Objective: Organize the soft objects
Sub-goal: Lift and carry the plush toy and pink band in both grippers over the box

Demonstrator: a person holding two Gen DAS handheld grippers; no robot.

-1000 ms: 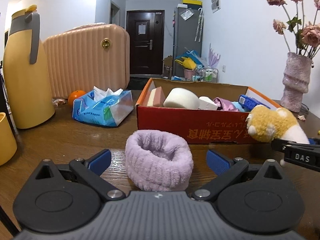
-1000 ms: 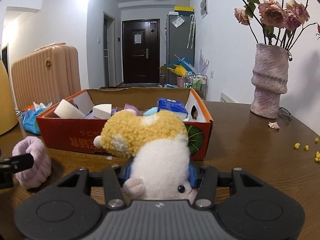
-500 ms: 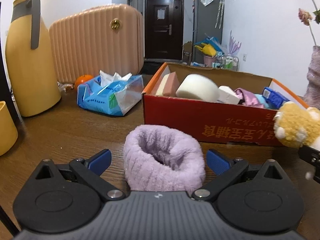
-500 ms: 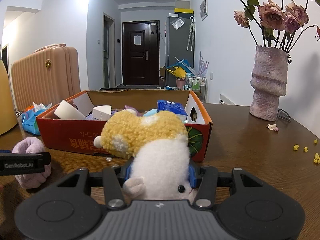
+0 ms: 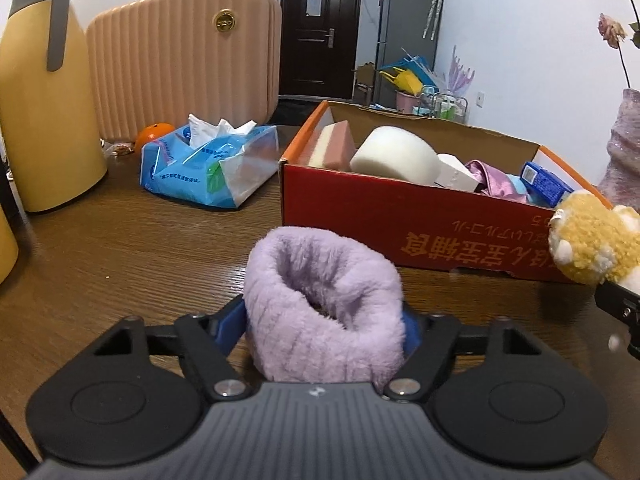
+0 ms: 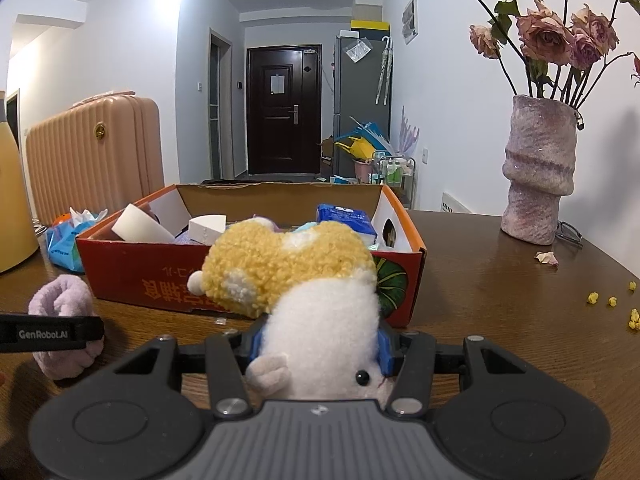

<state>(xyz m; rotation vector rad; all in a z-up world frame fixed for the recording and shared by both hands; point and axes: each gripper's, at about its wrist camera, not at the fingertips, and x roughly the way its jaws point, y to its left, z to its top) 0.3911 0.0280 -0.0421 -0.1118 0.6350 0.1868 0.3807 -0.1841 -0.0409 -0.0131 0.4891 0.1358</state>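
My left gripper [image 5: 323, 322] is shut on a fluffy lilac wristband [image 5: 320, 300], low over the wooden table [image 5: 120, 248] in front of the red cardboard box [image 5: 404, 216]. The wristband also shows at the left of the right wrist view [image 6: 64, 304]. My right gripper [image 6: 318, 346] is shut on a yellow and white plush toy [image 6: 304, 280], held just before the box's near wall [image 6: 160, 276]. The plush shows at the right edge of the left wrist view [image 5: 592, 248]. The box holds sponges, a pink cloth and a blue pack.
A blue tissue pack [image 5: 208, 164], an orange [image 5: 154, 134], a yellow flask [image 5: 40, 92] and a peach suitcase [image 5: 184, 60] stand left of the box. A pink vase with dried roses [image 6: 538, 172] stands on the right. Yellow crumbs [image 6: 612, 302] lie near the right edge.
The left fingers have closed from wide open onto the lilac wristband. The right gripper has kept hold of the plush and raised it slightly.
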